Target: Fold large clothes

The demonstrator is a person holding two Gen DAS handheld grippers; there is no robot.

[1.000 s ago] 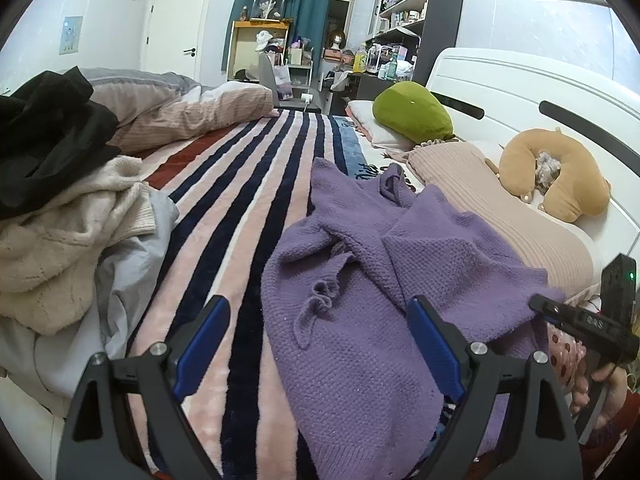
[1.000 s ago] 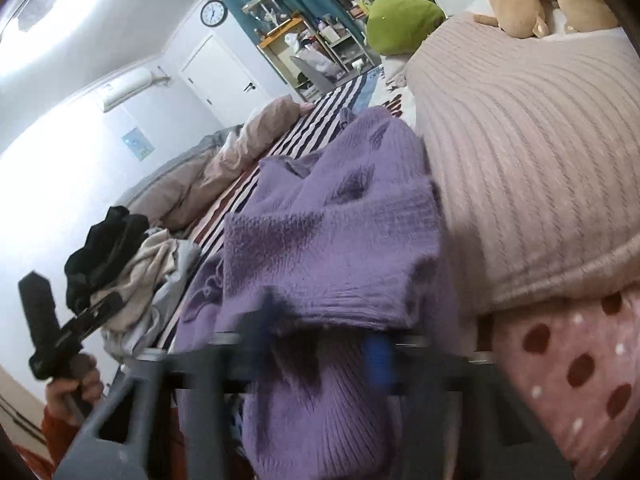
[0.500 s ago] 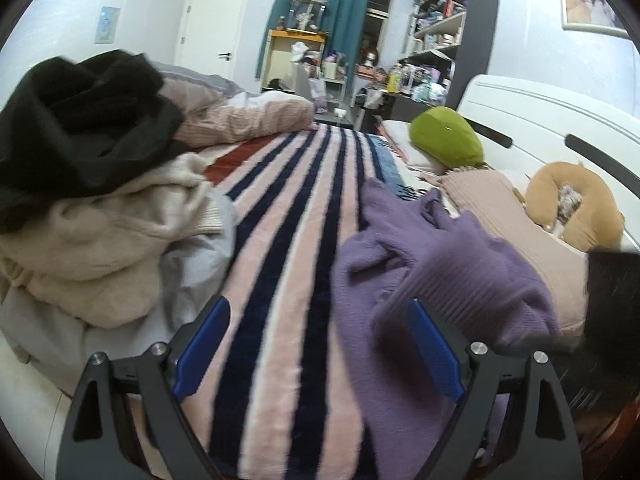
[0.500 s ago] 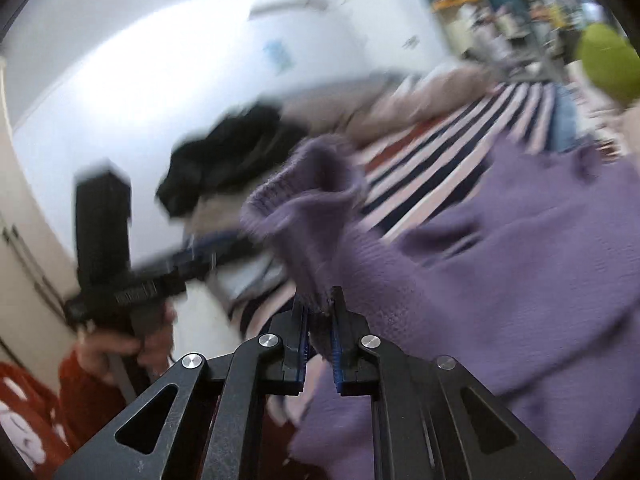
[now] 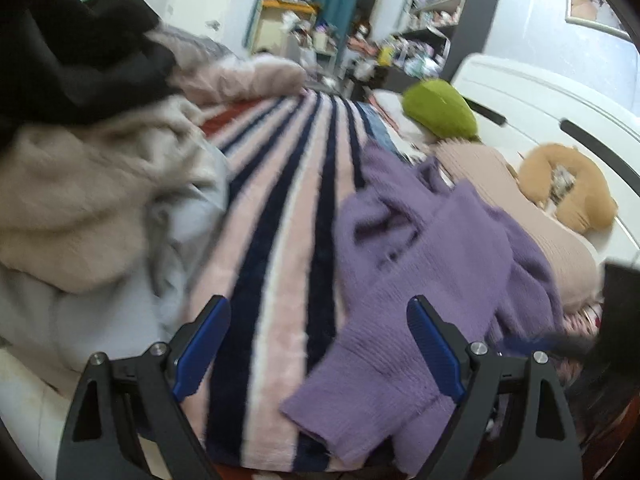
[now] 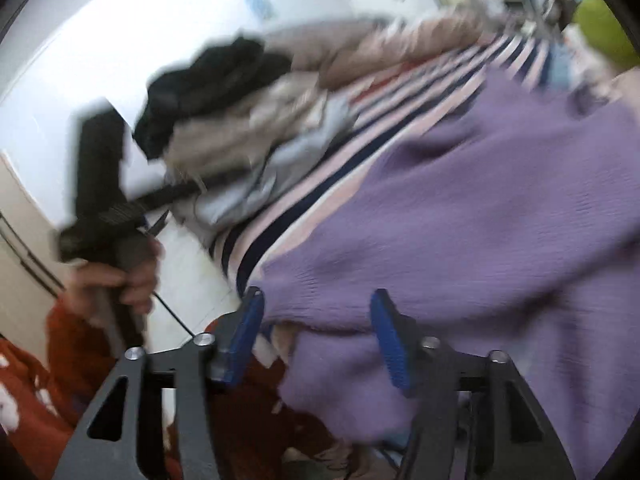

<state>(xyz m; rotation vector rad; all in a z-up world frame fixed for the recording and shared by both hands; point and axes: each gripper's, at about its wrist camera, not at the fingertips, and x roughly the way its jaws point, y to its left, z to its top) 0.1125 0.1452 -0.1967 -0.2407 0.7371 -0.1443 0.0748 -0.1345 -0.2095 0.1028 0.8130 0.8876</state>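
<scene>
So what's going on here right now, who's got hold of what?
A person is working on a purple sweater spread over a striped blanket on the bed. The right tool is open, its fingers either side of the sweater's near edge without pinching it. The left tool is open too, hovering above the blanket and the sweater's cuff end. A pile of other clothes sits at the left. Nothing is gripped at this moment.

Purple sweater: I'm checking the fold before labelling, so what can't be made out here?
- Purple sweater: near hem cut off by the left wrist view's bottom edge.
- Its right side: hidden behind the right gripper.
- Right wrist view: motion blur hides its outline.
</scene>
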